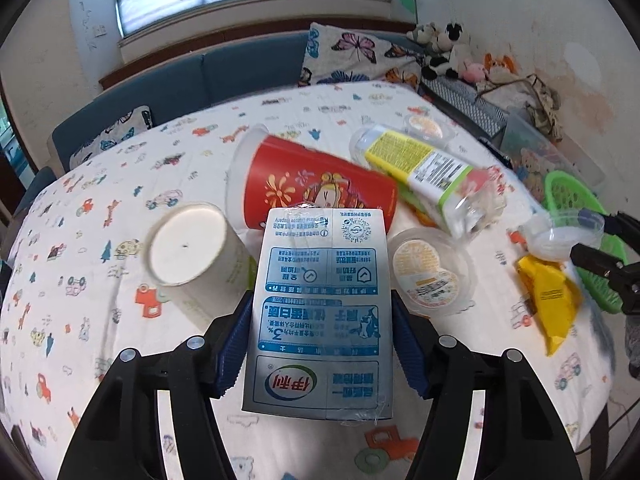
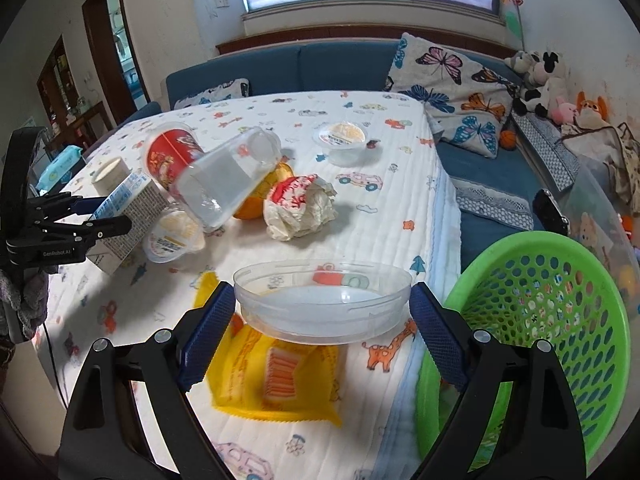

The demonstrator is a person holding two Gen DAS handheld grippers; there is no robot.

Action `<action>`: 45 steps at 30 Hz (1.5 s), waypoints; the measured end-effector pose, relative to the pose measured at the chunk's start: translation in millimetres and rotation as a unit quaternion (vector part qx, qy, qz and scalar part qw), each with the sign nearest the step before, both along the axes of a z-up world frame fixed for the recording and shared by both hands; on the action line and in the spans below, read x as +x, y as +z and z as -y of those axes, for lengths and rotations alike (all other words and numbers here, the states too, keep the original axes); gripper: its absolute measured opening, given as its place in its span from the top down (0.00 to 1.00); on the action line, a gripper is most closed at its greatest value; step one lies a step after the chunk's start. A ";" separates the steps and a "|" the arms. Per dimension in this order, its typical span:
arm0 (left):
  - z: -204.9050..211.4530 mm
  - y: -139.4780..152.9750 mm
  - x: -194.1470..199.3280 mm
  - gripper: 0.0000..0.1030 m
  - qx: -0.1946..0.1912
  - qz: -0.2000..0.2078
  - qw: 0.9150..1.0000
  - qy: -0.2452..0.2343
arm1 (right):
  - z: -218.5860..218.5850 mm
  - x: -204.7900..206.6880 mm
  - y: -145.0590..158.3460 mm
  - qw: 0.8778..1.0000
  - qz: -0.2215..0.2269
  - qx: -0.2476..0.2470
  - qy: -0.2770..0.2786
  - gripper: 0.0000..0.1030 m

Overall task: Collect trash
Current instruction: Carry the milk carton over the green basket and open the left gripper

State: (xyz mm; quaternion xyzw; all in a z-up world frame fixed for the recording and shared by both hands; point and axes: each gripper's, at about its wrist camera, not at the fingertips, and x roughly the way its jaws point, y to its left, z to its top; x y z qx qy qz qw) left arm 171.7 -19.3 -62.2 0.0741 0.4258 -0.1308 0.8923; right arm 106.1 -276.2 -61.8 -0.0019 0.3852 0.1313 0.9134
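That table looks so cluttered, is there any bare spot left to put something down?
Yes. The far half of the table, beyond the lone pudding cup, is bare, and so is the strip between the crumpled wrapper and the sofa-side edge. The crowded part is around the red cup and clear bottle.

Left wrist view close over the table [image 1: 120, 208], angled down toward the sofa [image 1: 208, 76], right wrist view likewise, nearer the green basket [image 2: 532, 312], both sharing the red cup [image 1: 316, 188].
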 end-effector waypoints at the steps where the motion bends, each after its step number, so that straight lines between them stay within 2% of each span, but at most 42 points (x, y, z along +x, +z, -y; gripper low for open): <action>1: -0.8 3.3 -4.0 0.40 -0.003 0.003 1.000 0.000 | -0.1 -3.0 2.8 1.000 0.004 0.001 0.000 0.15; 9: 12.2 35.4 -32.0 0.40 -0.030 0.029 0.999 -0.020 | 12.9 -28.4 23.6 0.999 0.030 0.008 -0.014 0.15; 17: 56.7 56.7 -42.6 0.40 -0.050 0.044 0.996 -0.067 | 55.6 -53.3 31.0 0.997 0.037 0.005 -0.068 0.15; 26: 120.7 63.6 -45.4 0.40 -0.053 0.041 0.990 -0.122 | 123.5 -76.8 9.1 0.988 0.013 -0.001 -0.152 0.15; 31: 147.5 64.1 -44.2 0.40 -0.050 0.036 0.988 -0.142 | 150.7 -80.4 -10.0 0.983 -0.013 0.023 -0.183 0.14; 38: 186.5 61.1 -41.2 0.40 -0.048 0.020 0.985 -0.164 | 168.4 -81.2 -26.3 0.980 -0.030 0.037 -0.192 0.13; 45: 225.1 55.7 -40.2 0.40 -0.042 0.009 0.981 -0.188 | 174.1 -88.0 -25.1 0.980 -0.024 0.041 -0.196 0.10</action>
